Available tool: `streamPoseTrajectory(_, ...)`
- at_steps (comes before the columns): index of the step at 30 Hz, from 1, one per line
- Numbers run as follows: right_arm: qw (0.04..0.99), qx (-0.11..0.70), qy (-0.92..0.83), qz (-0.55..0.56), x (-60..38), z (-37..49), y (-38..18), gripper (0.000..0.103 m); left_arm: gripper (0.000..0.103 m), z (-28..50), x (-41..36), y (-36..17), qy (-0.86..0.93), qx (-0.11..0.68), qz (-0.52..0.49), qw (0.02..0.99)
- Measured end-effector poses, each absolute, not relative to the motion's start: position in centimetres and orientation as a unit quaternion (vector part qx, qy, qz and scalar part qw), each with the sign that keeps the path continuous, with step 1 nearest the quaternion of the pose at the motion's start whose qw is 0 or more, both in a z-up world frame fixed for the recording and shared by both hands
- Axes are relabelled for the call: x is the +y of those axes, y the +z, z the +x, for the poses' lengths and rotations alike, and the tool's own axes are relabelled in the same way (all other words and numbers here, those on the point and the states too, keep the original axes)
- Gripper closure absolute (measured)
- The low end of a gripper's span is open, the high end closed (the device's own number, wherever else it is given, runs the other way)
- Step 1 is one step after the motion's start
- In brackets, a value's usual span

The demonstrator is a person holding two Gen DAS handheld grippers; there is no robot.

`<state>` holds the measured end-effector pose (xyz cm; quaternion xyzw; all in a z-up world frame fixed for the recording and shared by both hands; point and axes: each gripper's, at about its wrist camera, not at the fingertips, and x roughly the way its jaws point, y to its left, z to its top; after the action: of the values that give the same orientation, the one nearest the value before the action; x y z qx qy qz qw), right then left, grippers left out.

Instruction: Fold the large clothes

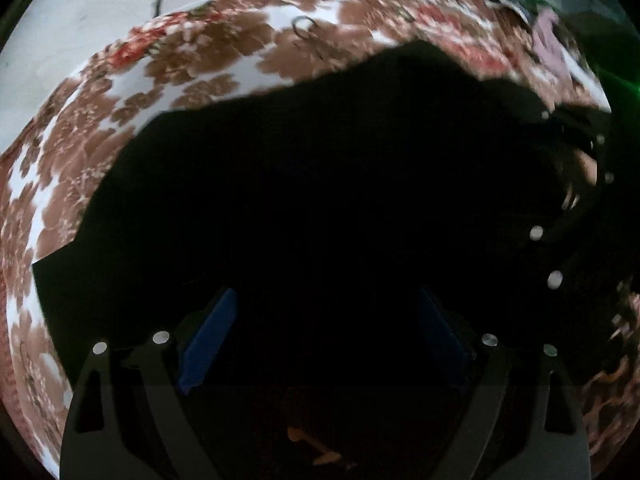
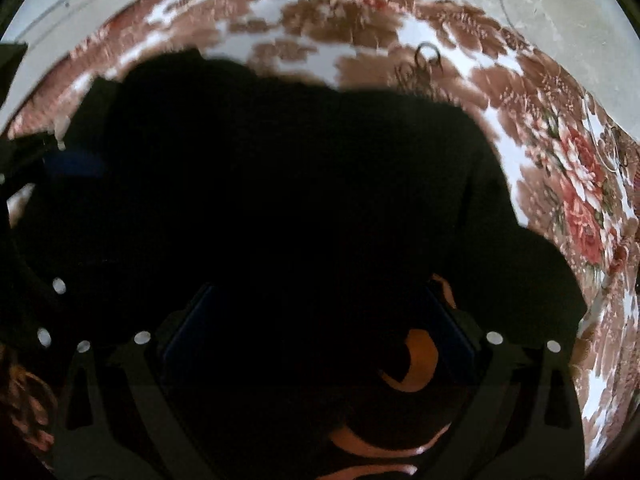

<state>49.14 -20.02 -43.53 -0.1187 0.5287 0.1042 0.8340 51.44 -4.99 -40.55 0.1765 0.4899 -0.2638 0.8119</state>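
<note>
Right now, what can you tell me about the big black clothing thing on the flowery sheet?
The black garment looks soft, dark and plain, except for an orange printed design near the right gripper. It lies spread out, mostly flat, on the floral sheet, with straight edges on one side and lumpier, rounded edges on the other. It is too dark to make out sleeves or seams. Both grippers hover over it with jaws wide open, not pinching it.

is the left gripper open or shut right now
Open. In the left wrist view the left gripper has its blue-padded fingers standing wide apart above the black garment, pinching nothing visible between them.
</note>
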Motion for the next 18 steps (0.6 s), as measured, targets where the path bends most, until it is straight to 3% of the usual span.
streamPoseTrajectory(6,0.836,0.514,0.126,-0.145,-20.6,47.7,-44.4,0.006,0.009,50.8,-4.9,-41.4,-0.264,0.479,0.19,0.815)
streamPoseTrajectory(14,0.848,0.5,0.109,-0.141,-20.9,46.0,-40.3,0.005,0.01,49.2,-4.1,-35.8,-0.252,0.447,0.186,0.838)
streamPoseTrajectory(18,0.854,0.494,0.107,-0.122,-20.9,46.1,-39.6,0.005,0.01,50.0,-4.4,-35.8,-0.249,0.443,0.188,0.84)
